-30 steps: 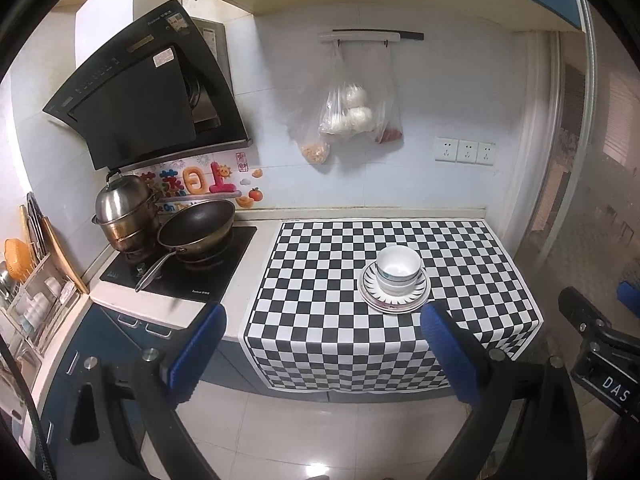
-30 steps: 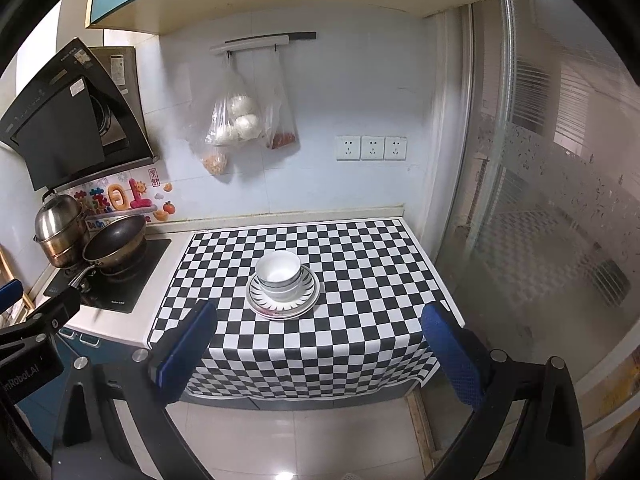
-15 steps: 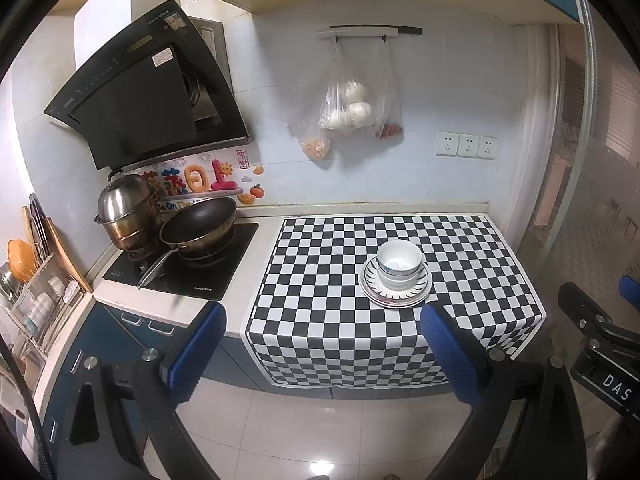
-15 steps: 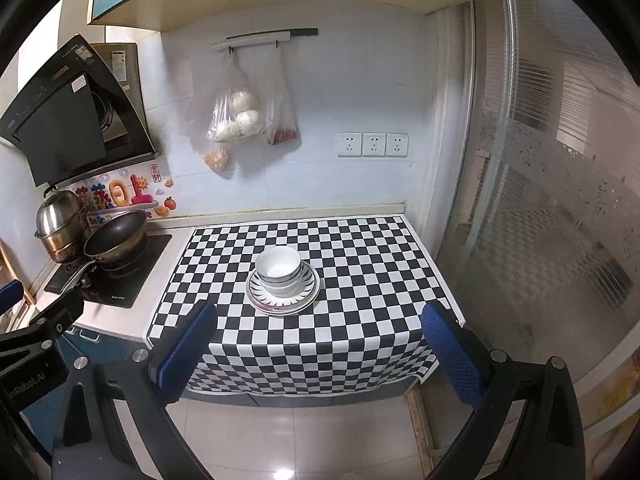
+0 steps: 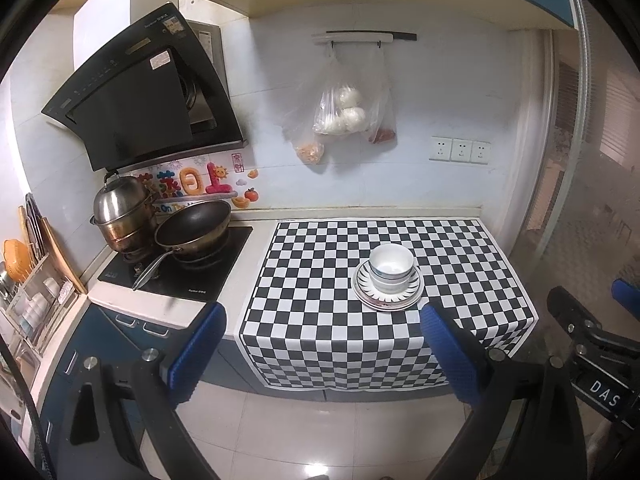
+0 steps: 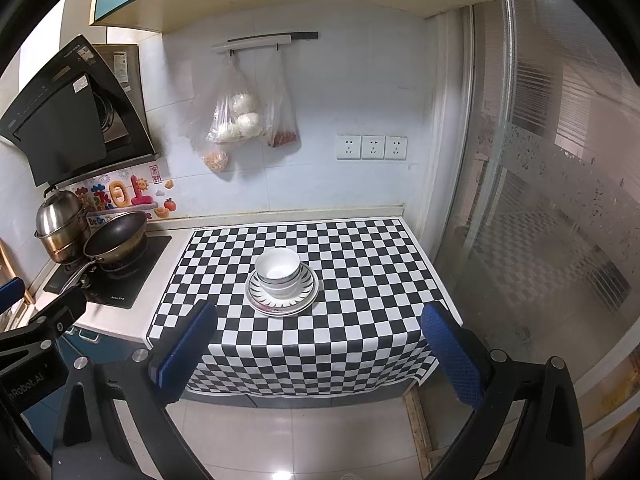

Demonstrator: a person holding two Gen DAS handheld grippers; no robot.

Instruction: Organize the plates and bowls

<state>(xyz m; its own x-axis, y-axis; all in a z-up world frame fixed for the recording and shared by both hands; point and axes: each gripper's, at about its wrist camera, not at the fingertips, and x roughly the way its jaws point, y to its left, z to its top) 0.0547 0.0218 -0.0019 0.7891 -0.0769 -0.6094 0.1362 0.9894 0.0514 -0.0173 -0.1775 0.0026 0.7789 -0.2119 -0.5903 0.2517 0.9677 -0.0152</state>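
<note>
White bowls sit nested on a stack of patterned plates on the checkered cloth. The same bowls and plates show in the right wrist view. My left gripper is open and empty, held back from the counter over the floor. My right gripper is also open and empty, at a similar distance. Each gripper's body shows at the edge of the other's view.
A hob with a frying pan and a steel pot is at the left. A dish rack stands at the far left. Bags hang on the wall. A glass partition closes the right side.
Both views have shifted slightly; the counter and the stack sit a little lower and nearer in frame. The stack has not moved. Both grippers stay open.
</note>
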